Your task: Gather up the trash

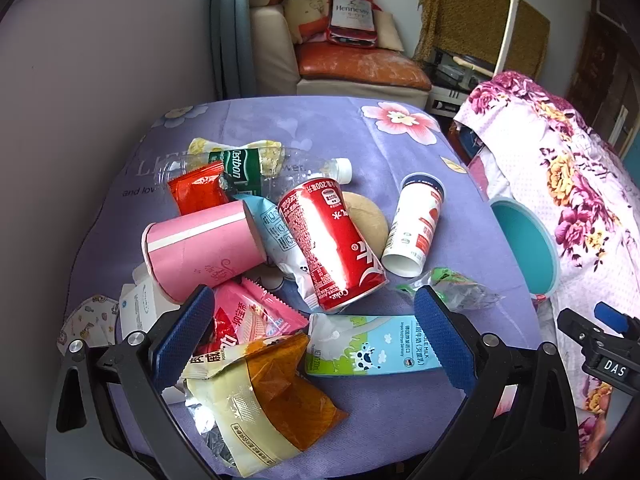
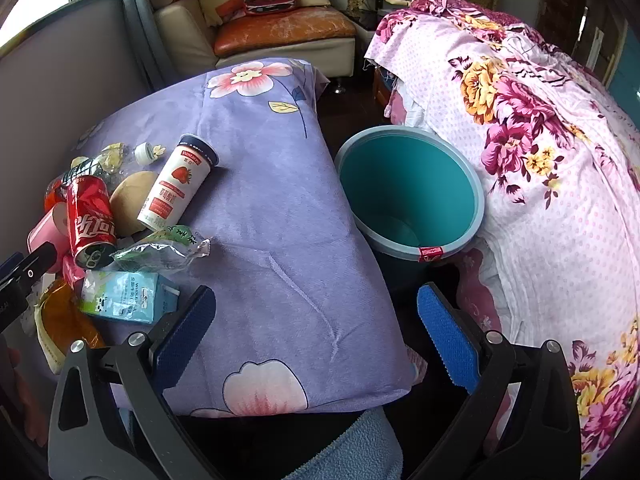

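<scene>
Trash lies heaped on a purple flowered tablecloth (image 1: 320, 128). A red cola can (image 1: 332, 244) lies on its side in the middle, a pink paper cup (image 1: 204, 248) to its left and a white strawberry drink cup (image 1: 416, 224) to its right. Nearer me are a blue milk carton (image 1: 372, 346), a brown and cream wrapper (image 1: 264, 392) and a pink snack packet (image 1: 252, 316). My left gripper (image 1: 312, 334) hangs open over these near items, holding nothing. My right gripper (image 2: 316, 334) is open above the table's bare right edge. A teal bin (image 2: 408, 188) stands on the floor right of the table.
A crushed clear bottle (image 1: 256, 168) and a red sachet (image 1: 196, 192) lie at the pile's far side, a green foil wrapper (image 1: 452, 284) to the right. A floral pink cloth (image 2: 540, 160) covers furniture beside the bin. A sofa (image 1: 352, 68) stands behind the table.
</scene>
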A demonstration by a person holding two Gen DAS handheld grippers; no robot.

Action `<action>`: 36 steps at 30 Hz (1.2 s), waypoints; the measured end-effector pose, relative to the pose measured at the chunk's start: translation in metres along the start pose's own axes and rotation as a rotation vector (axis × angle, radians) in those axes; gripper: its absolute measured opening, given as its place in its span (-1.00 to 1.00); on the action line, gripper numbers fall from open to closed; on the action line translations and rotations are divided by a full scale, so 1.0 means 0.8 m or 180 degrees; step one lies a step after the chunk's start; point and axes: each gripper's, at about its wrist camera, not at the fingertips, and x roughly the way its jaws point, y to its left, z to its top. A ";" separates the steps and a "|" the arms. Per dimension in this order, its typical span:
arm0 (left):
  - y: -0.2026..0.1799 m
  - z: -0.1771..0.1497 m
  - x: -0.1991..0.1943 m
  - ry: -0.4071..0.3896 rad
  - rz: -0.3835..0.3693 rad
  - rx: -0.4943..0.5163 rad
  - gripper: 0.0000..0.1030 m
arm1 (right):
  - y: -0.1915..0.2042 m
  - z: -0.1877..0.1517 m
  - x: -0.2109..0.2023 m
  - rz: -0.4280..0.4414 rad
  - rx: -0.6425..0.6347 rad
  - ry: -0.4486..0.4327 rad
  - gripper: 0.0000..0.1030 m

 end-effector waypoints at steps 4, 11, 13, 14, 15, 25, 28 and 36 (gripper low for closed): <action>-0.002 -0.002 -0.001 0.0004 0.0010 0.0000 0.93 | 0.000 0.000 0.002 -0.0012 0.0006 0.0002 0.88; -0.002 -0.006 -0.004 0.0051 0.0024 -0.0015 0.93 | -0.004 0.003 0.005 -0.0027 0.0037 0.0015 0.88; 0.016 0.015 0.006 0.0080 -0.0001 -0.0019 0.93 | -0.004 0.002 0.007 -0.0028 0.0036 0.0029 0.88; 0.015 0.014 0.005 0.0087 0.0001 -0.0017 0.93 | -0.004 0.002 0.008 -0.0026 0.0039 0.0036 0.88; 0.020 0.019 0.010 0.0093 -0.0005 -0.0016 0.93 | -0.005 0.002 0.009 -0.0022 0.0043 0.0041 0.88; 0.026 0.023 0.021 0.0117 -0.0037 -0.0033 0.93 | -0.011 0.002 0.017 -0.0027 0.0097 0.0065 0.88; 0.030 0.024 0.026 0.0133 -0.0060 -0.0025 0.93 | -0.015 0.001 0.020 -0.0026 0.0121 0.0081 0.88; 0.054 0.051 0.043 0.0286 -0.0286 -0.0158 0.92 | -0.026 0.004 0.035 0.0024 0.0224 0.0167 0.88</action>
